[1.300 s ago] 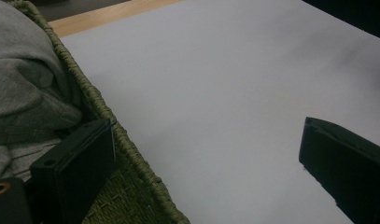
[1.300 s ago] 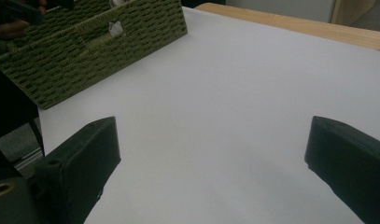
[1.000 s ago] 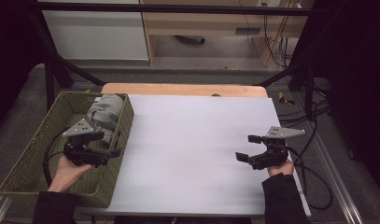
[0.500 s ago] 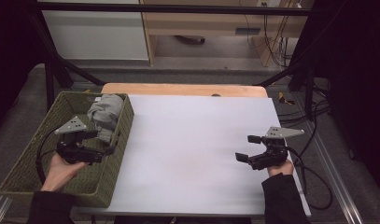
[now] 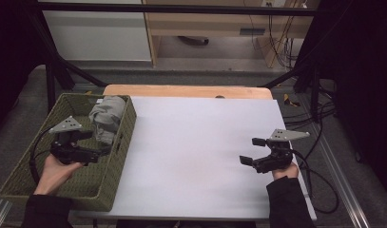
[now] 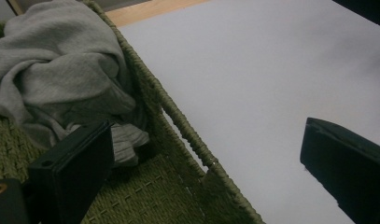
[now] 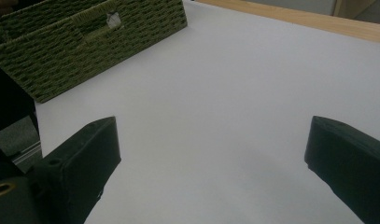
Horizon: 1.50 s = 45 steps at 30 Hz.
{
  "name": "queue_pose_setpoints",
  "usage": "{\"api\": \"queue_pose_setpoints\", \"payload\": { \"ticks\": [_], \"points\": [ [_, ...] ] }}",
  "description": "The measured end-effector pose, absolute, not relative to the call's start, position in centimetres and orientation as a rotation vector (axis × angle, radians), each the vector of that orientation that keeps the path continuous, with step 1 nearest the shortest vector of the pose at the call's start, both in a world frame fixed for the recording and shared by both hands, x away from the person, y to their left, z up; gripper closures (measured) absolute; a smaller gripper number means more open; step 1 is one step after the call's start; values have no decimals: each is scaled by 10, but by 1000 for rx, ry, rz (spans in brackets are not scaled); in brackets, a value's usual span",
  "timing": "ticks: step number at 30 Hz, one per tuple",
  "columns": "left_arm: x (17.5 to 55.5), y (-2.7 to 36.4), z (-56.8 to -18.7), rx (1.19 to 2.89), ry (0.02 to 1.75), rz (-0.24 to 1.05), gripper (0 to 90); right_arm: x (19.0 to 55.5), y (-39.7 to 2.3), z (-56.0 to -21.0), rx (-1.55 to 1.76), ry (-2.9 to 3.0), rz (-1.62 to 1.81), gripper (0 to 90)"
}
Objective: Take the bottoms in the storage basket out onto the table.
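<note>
I have the left gripper [image 5: 98,153] hovering inside the green basket [image 5: 116,175], jaws wide and empty, just short of the grey garment [image 5: 106,118] bunched at its far end. Next I reach forward and pinch the cloth; right gripper [image 5: 248,151] waits open over the white table [image 5: 196,142]

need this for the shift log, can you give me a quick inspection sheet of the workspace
surface: white table, bare, wooden strip along its far edge
job's things: grey cloth bunched at the far end inside the green woven basket at the table's left side
clutter: nothing seen
grippers: left gripper open over the basket, jaws just short of the cloth; right gripper open over the table at right, holding nothing
cables: black cable loops from the left gripper; more trail at the right edge
surroundings: dark frame, cabinet, grey floor
</note>
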<state>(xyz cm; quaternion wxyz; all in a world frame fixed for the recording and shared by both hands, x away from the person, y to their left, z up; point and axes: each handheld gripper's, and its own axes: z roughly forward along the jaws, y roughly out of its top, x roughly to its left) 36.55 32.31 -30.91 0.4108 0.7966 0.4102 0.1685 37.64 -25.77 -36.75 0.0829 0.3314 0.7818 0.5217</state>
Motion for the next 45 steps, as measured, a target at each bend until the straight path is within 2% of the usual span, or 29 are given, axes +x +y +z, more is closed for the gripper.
{"api": "queue_pose_setpoints", "payload": {
  "ticks": [20, 45],
  "points": [
    [364, 334, -288, 1996, 1063, 457, 26, 377, -257, -368, 990, 2337, 1554, 39],
    [381, 334, -267, 2005, 1072, 487, 17, 377, -258, -368, 987, 2332, 1558, 39]
  ]
}}
